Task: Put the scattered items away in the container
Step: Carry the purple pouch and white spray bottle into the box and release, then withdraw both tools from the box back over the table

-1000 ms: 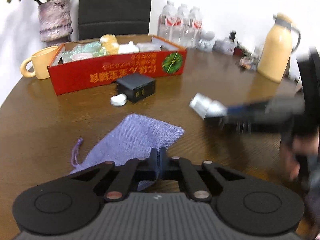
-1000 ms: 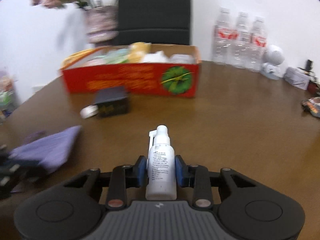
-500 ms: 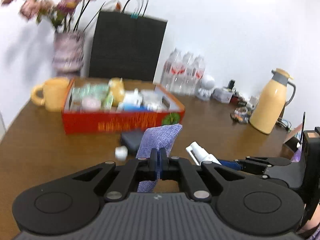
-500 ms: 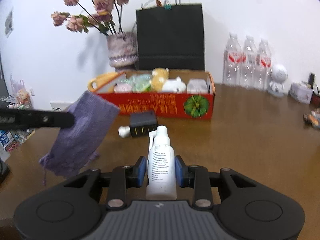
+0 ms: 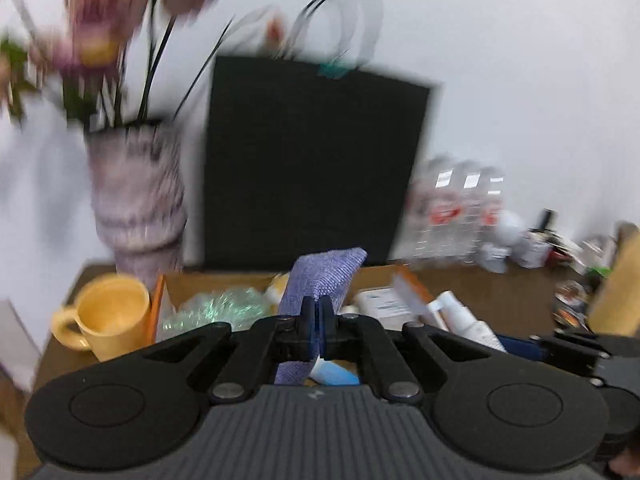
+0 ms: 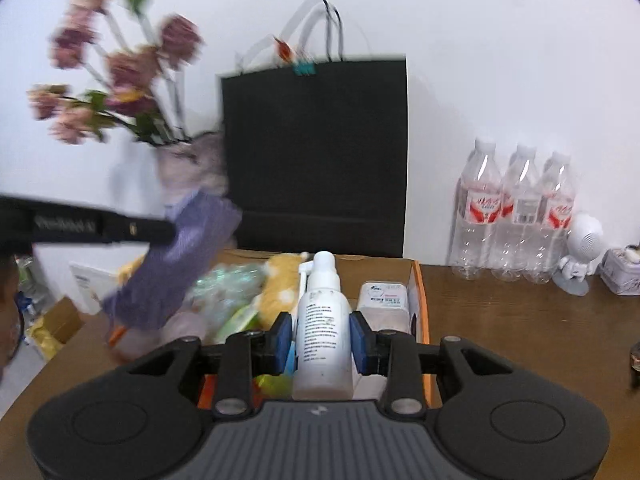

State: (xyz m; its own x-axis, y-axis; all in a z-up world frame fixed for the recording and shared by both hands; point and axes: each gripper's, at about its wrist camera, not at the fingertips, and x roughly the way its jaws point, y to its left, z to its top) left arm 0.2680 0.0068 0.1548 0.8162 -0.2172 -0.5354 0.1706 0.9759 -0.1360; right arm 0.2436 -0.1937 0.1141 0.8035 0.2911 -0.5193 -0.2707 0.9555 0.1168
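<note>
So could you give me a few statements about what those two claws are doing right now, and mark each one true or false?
1. The left claw pinches a purple cloth pouch. True.
2. The right claw is empty. False: it grips a white spray bottle.
3. Both claws are above the orange-rimmed box. True.
4. The yellow mug sits inside the box. False: it stands outside, beside the box's left wall.
5. Three water bottles stand on the table right of the box. True.
</note>
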